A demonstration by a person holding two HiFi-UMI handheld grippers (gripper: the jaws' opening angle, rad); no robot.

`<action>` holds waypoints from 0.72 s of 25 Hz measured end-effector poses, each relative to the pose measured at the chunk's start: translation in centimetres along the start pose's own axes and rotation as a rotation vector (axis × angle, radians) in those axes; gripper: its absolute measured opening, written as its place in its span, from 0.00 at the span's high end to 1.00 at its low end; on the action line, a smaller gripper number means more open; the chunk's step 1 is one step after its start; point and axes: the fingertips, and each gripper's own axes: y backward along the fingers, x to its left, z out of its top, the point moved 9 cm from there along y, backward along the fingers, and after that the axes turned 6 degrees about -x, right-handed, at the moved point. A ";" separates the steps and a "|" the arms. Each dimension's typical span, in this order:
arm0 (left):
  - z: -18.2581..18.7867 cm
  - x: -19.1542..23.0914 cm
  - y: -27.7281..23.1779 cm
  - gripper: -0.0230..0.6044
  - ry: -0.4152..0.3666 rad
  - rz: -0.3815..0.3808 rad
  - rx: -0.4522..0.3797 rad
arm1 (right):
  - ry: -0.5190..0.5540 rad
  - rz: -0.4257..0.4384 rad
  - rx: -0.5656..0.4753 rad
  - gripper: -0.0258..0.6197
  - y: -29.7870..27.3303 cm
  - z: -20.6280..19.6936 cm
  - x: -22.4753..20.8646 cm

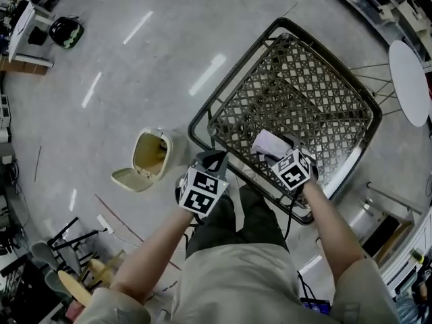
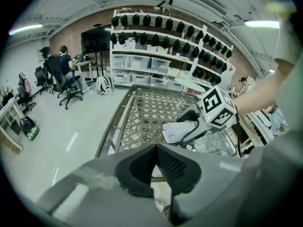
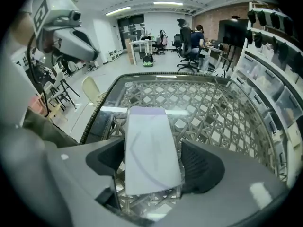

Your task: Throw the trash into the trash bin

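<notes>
A white flat box [image 1: 268,143] lies near the front edge of a glass-topped wicker table [image 1: 202,106]. My right gripper [image 1: 283,155] points steeply down over it. In the right gripper view the box [image 3: 150,148] sits between the wide-apart jaws of the right gripper [image 3: 152,151], and I see no firm press on it. My left gripper [image 1: 210,160] hangs at the table's near left corner. Its pads [image 2: 166,161] meet at the tips with nothing between them. The cream trash bin [image 1: 150,155] stands on the floor left of the table, lid open.
A round white table [image 1: 408,79] stands at the far right. Chairs and clutter [image 1: 61,268] fill the lower left. A dark bag [image 1: 66,31] lies on the floor far left. Shelves [image 2: 156,41] line the wall behind the table, and a seated person [image 2: 64,63] works at a desk.
</notes>
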 end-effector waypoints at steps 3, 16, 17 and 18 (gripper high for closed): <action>-0.3 0.1 -0.2 0.96 0.013 0.001 0.009 | 0.030 0.012 0.032 0.37 -0.7 0.0 -0.4; -0.5 0.8 1.0 0.96 0.037 0.035 0.004 | -0.030 0.038 0.053 0.48 -0.8 1.0 -0.7; -0.4 0.9 1.3 0.96 0.037 0.039 -0.004 | -0.043 0.037 0.042 0.48 -0.5 1.4 -0.8; -0.2 1.0 1.7 0.96 0.038 0.044 -0.015 | -0.055 0.034 0.028 0.48 0.0 1.9 -0.8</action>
